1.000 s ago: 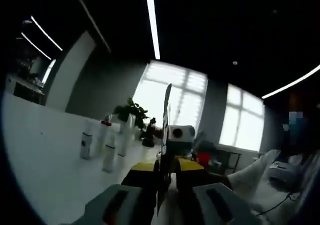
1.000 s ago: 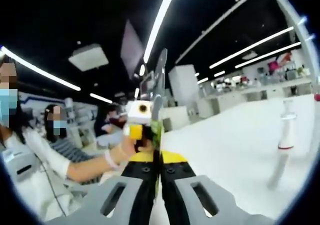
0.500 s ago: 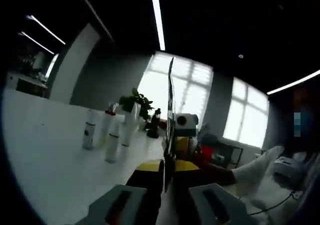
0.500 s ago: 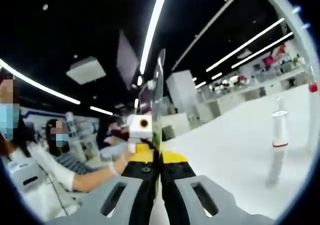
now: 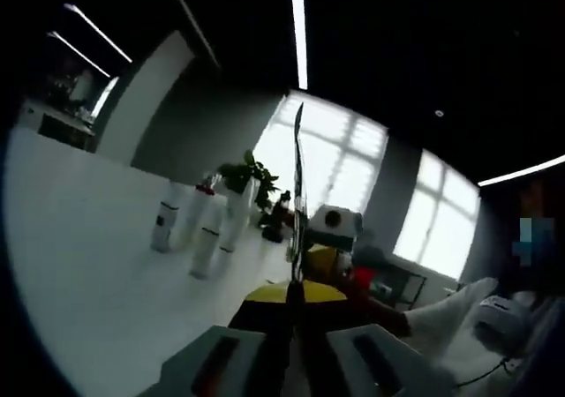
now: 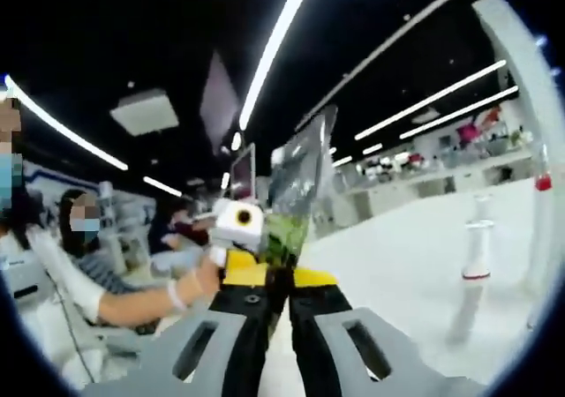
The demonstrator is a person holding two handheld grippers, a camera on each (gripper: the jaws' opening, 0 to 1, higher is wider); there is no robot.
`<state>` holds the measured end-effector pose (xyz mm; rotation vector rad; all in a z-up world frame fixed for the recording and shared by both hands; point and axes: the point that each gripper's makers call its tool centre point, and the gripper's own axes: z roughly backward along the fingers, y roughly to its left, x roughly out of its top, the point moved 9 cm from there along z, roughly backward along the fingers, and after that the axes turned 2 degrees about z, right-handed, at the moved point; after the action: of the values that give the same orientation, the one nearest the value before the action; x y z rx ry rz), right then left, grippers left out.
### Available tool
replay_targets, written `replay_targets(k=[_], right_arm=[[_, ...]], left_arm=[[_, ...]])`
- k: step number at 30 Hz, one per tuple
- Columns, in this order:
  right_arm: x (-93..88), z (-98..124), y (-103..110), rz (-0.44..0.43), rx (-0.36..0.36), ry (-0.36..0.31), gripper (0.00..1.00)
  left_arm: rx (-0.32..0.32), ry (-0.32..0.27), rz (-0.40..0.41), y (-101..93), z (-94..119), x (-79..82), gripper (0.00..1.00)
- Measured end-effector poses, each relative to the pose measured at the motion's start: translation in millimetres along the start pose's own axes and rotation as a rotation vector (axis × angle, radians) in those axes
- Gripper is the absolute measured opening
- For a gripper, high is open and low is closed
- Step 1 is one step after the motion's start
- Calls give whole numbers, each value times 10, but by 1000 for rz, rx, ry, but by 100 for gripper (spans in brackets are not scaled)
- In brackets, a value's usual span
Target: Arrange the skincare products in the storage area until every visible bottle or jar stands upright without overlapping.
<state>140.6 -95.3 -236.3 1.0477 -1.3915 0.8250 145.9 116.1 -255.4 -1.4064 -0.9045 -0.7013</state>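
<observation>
— White table [image 5: 79, 265], big windows [image 5: 353, 168] behind it. Where do the bottles stand?

— In the left gripper view, a cluster of white bottles [image 5: 207, 249] stands upright at about 10 o'clock from the left gripper [image 5: 296, 295], well apart from it. A potted plant [image 5: 250, 175] is just behind them.

— And the jaws?

— Narrow, pinched on a thin clear packet [image 5: 297, 194], seen edge-on and rising toward 12 o'clock.

— The other side?

— The right gripper [image 6: 278, 278] is also clamped on that clear packet, which shows its flat face here, with something green near its lower end. In the right gripper view, a slim white bottle [image 6: 477, 249] stands upright at 3 o'clock, well away from the jaws, and a red-capped bottle [image 6: 543, 205] stands at the far edge beyond it.

— Do the bottles touch?

— Cannot tell.
</observation>
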Motion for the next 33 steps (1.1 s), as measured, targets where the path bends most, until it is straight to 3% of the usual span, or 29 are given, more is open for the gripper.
replay_targets(k=[4, 8, 11, 16, 20, 23, 26, 27, 29, 33], right_arm=[[5, -3, -92, 84, -71, -11, 9], [7, -3, -102, 93, -76, -13, 9], [32, 20, -181, 180, -129, -33, 7], [51, 51, -237, 180, -172, -43, 5], [68, 76, -274, 241, -233, -46, 1], [50, 54, -263, 261, -229, -39, 1], [-21, 2, -255, 274, -231, 14, 1], [-53, -10, -235, 285, -197, 46, 1], [-86, -37, -221, 247, -188, 67, 2], [-147, -91, -198, 225, -160, 89, 16]], left_arm=[[17, -53, 55, 77, 75, 49, 0], [19, -59, 59, 90, 87, 60, 0], [11, -137, 114, 91, 139, 69, 0], [37, -194, 174, 204, 195, 84, 0], [56, -214, 202, 216, 207, 61, 0], [81, -220, 206, 219, 220, 61, 0], [96, -231, 220, 251, 239, 35, 0], [112, -229, 228, 266, 240, 28, 0], [134, -223, 230, 281, 244, 16, 0], [270, -194, 251, 325, 251, -39, 0]])
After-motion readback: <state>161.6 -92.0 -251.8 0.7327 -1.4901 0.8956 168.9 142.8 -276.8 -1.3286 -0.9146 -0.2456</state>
